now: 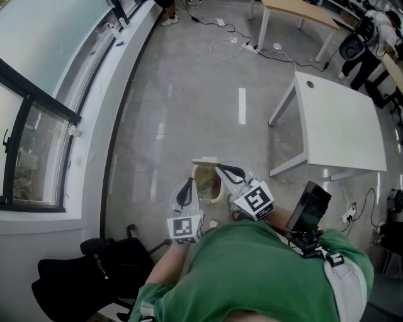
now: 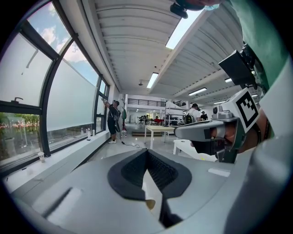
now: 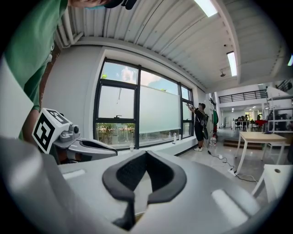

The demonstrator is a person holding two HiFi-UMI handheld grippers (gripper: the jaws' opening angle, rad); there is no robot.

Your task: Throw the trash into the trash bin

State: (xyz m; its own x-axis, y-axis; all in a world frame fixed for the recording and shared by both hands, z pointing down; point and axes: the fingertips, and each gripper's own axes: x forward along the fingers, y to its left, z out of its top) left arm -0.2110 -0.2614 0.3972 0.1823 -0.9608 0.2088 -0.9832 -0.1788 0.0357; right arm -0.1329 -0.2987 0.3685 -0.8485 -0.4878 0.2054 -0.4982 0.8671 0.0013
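Office floor around the jaws: window, tables, cables, a distant person

A white table (image 1: 340,126) stood to the right of the jaws and a little ahead, a tall dark-framed window (image 1: 38,144) ran along well to their left, and a black chair (image 1: 94,270) sat behind them on the left; straight ahead a white strip (image 1: 242,105) marked the grey floor (image 1: 182,113), with loose cables (image 1: 252,47) lying farther on beside a wooden-topped table (image 1: 296,12); far ahead and left of the jaws a person (image 2: 112,121) in dark clothes stood at the window with an arm raised, under long ceiling lights (image 2: 152,80)
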